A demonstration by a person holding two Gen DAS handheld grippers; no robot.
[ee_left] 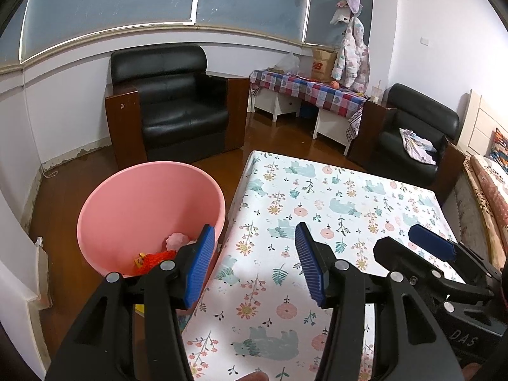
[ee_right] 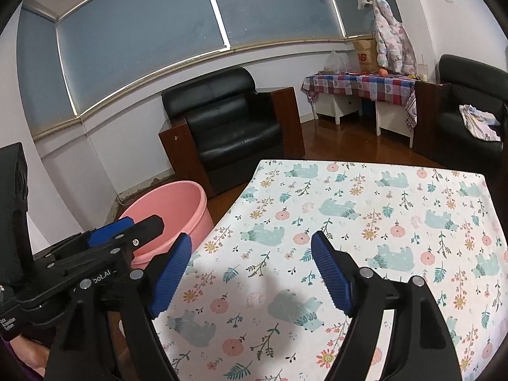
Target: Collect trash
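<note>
Looking forward along two hand-held grippers over a table (ee_left: 317, 190) covered in a white cloth printed with pale bears and flowers. The left gripper (ee_left: 254, 260) has its blue ribbed jaws spread wide with nothing between them; it hangs over the table's left edge, one finger in front of a pink bucket (ee_left: 143, 197). The right gripper (ee_right: 250, 270) also stands with jaws spread wide and empty, over the cloth.

The bucket stands on the brown wood floor just beside the table's left side, its mouth facing up. At its bottom lies the collected trash (ee_left: 158, 255): a crumpled red piece with a bit of yellow, and a pale pink wad beside it. These are lumps with no clear long axis.

Readable writing is scarce: "DAS" on the right gripper's body in the left view, and "bot.AI" on the left gripper's body in the right view. A cardboard box (ee_left: 324, 62) on the far desk bears a red logo, too small to read.

Beyond the table stand a black leather armchair (ee_left: 177, 101), a desk under a checked cloth (ee_left: 304, 90), a quilted child's jacket (ee_left: 352, 54) hanging above it, and a second black armchair (ee_left: 416, 130) with folded cloth on its seat
</note>
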